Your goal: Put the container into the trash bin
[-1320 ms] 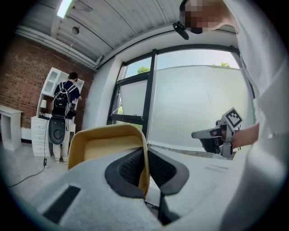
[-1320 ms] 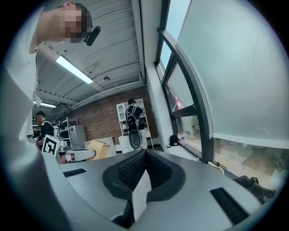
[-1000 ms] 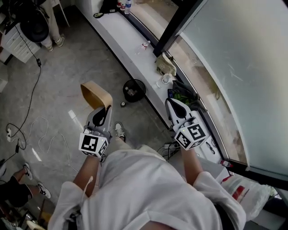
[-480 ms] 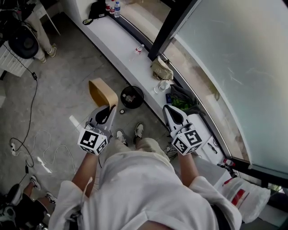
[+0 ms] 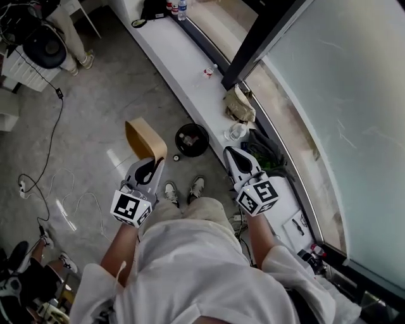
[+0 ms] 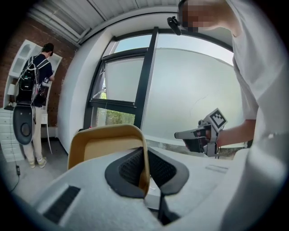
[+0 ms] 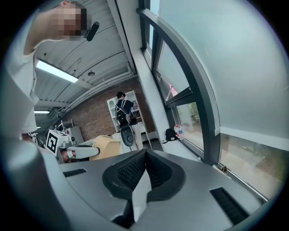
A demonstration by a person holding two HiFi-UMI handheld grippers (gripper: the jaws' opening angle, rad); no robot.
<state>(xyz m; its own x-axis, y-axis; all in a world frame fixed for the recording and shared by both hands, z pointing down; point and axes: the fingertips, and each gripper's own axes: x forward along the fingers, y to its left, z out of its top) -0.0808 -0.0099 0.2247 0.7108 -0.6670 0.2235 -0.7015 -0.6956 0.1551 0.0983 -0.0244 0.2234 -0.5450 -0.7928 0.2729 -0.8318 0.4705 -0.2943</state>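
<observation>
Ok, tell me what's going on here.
A person stands holding tongs in each hand. The left tongs are shut on the rim of a tan container, held up above the floor. The right tongs are shut and look empty. The black trash bin sits on the floor just ahead, beside the white ledge; the container is not in it yet.

Two grippers are being counted: the left gripper (image 5: 152, 163) and the right gripper (image 5: 233, 153). Two marker cubes (image 5: 131, 207) are being carried, one per gripper. One tan container (image 5: 142, 136) is being gripped by the left jaws, while the right jaws are being pressed together on nothing. One black trash bin (image 5: 192, 139) is being shown on the floor. Two shoes (image 5: 169, 190) are being worn by the wearer. Two bottles (image 5: 181, 7) are being shown together on the ledge (image 5: 171, 47). One other person (image 6: 34, 90) is being shown.
</observation>
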